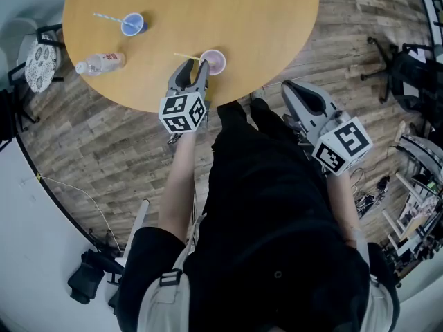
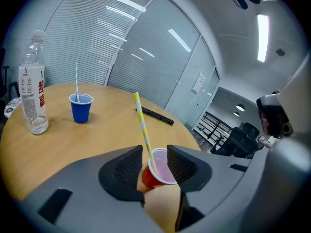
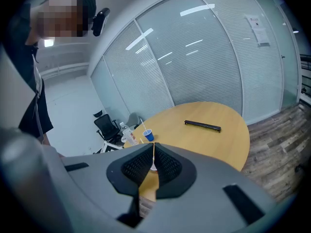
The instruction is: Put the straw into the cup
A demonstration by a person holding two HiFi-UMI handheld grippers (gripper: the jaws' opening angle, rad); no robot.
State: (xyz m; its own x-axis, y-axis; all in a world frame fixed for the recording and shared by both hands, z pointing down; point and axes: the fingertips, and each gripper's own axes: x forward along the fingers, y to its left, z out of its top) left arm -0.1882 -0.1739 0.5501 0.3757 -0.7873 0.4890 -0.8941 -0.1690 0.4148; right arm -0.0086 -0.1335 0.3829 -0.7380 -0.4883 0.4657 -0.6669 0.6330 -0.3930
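Two cups on the round desk point(image 1: 228, 12). The red cup point(image 1: 212, 61) sits near the desk's lower edge in the head view. A blue cup point(image 1: 132, 24) with its own pale straw stands well apart at upper left, and a clear bottle point(image 1: 100, 63) lies on its side below it.

Yellow striped straw point(image 2: 143, 130): lower end inside the red cup, resting against the rim, upper end leaning out toward the upper left of the left gripper view. It looks self-supported.

Left tongs point(image 1: 196, 66): wide, the pads apart on either side of the red cup and straw. Neither pad appears to press on the straw, so they hold nothing.

Right tongs point(image 1: 297, 92): at right of the head view, off the desk edge and over the floor. They are narrow, the pads nearly meeting, with nothing between them. The cup and straw show only far off through the slit.

A black bar point(image 3: 202, 125) lies on the far side of the desk, not in play.

Progress, by my reading: the main step is done, since the straw is in the cup and has been let go. All that seems left is to back the left tongs away cleanly. Risk: a pad brushing the leaning straw or nudging the light cup.
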